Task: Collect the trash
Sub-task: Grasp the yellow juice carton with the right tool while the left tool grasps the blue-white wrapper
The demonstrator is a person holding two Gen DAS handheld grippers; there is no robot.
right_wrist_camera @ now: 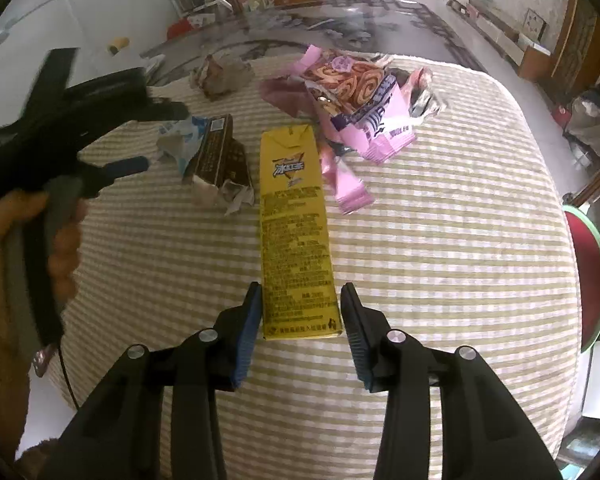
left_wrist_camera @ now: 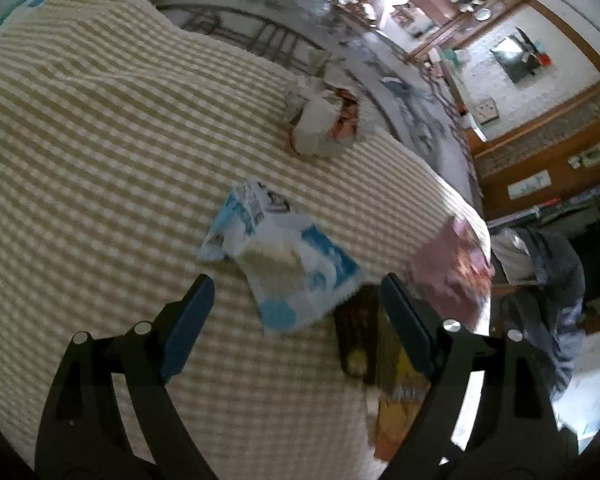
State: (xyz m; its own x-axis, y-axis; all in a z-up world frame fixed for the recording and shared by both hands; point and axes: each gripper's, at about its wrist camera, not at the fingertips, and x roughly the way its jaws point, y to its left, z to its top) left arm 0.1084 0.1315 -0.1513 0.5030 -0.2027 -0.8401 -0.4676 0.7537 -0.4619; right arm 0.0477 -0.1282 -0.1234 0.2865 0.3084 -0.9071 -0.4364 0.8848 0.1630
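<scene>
A round table under a beige checked cloth (right_wrist_camera: 440, 260) carries the trash. A yellow drink carton (right_wrist_camera: 292, 216) lies flat, its near end between the jaws of my right gripper (right_wrist_camera: 300, 285). The pads stand close beside its sides with thin gaps, so the gripper is open. My left gripper (left_wrist_camera: 296, 280) hangs wide open just above a blue-and-white wrapper (left_wrist_camera: 284, 264) and grips nothing. A brown box (right_wrist_camera: 220, 156) lies beside that wrapper. Pink snack wrappers (right_wrist_camera: 360, 96) are piled at the far side, and crumpled grey paper (right_wrist_camera: 224, 76) sits at the far left.
The right wrist view shows a hand holding the left gripper (right_wrist_camera: 156, 140) over the table's left part. The table edge drops off at right, where a red round stool (right_wrist_camera: 584, 272) stands. Dark clothes hang on a chair (left_wrist_camera: 548, 280) beyond the edge. A patterned rug covers the floor behind.
</scene>
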